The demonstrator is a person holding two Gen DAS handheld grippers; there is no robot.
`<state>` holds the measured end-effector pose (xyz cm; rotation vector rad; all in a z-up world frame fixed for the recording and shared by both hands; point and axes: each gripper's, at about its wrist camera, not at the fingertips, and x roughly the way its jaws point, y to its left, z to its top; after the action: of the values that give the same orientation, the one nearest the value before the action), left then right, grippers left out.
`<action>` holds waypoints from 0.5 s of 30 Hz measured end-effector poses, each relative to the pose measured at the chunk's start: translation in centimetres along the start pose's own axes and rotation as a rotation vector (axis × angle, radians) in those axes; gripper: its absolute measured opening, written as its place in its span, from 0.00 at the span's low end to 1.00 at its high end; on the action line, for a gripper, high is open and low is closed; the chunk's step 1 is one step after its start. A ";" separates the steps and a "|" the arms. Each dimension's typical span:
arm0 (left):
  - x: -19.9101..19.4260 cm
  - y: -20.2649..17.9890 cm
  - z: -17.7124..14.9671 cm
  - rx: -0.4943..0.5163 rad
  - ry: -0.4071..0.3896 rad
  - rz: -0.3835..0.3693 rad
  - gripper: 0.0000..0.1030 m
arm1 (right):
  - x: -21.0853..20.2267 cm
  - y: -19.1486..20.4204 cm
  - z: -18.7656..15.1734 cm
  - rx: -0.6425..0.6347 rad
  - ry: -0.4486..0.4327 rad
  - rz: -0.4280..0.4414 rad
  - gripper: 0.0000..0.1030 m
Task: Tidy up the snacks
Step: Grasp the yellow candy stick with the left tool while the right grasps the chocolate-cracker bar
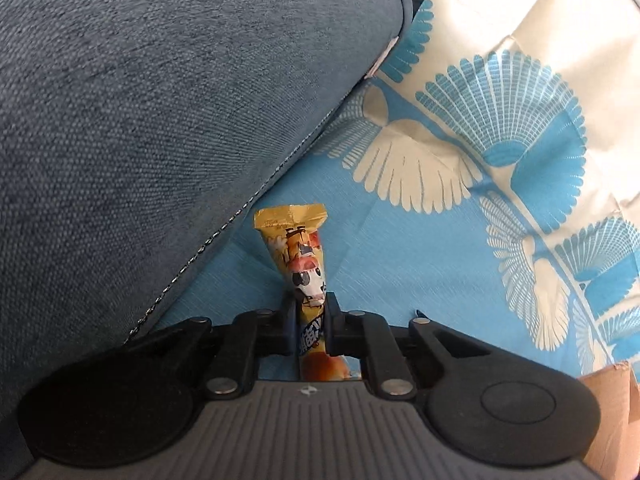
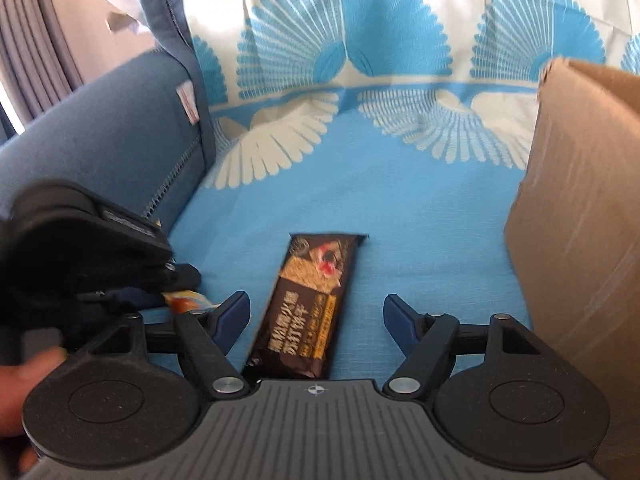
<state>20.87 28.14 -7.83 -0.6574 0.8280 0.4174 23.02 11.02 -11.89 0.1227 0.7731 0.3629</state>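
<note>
A yellow snack packet [image 1: 298, 248] with a cartoon print sticks out forward from my left gripper [image 1: 310, 304], whose jaws are shut on its middle. It hangs just over the blue patterned cloth [image 1: 400, 260], close to the sofa cushion. In the right wrist view a dark brown cracker packet [image 2: 320, 264] lies flat on the cloth between the blue fingers [image 2: 236, 312] of my right gripper [image 2: 315, 304]. Those jaws stand wide apart and touch nothing. At the left edge of that view is the left tool's black housing [image 2: 80, 240], with the yellow packet's end [image 2: 184, 302] showing below it.
A blue-grey sofa cushion [image 1: 160, 120] rises on the left, also seen as an armrest [image 2: 112, 128]. A brown cardboard box [image 2: 580, 220] stands on the right, its corner [image 1: 612, 412] near the left gripper. A person's hand [image 2: 24, 380] shows at the lower left.
</note>
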 end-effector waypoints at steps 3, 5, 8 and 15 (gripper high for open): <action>0.1 0.1 0.0 0.000 0.017 -0.016 0.12 | 0.3 0.2 -0.2 -0.041 -0.001 -0.035 0.55; 0.1 0.1 0.0 0.000 0.024 -0.021 0.11 | 0.3 0.4 -0.4 -0.075 -0.006 -0.065 0.40; 0.0 0.0 -0.1 0.005 0.034 -0.030 0.11 | 0.2 -0.1 -0.5 -0.056 -0.009 -0.061 0.40; -1.7 0.0 -0.4 0.037 0.058 -0.070 0.10 | -2.3 -0.3 -0.9 -0.051 -0.044 -0.081 0.40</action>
<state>19.59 27.66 -6.67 -0.6644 0.8633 0.3206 20.97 9.86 -11.12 0.0511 0.7226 0.3019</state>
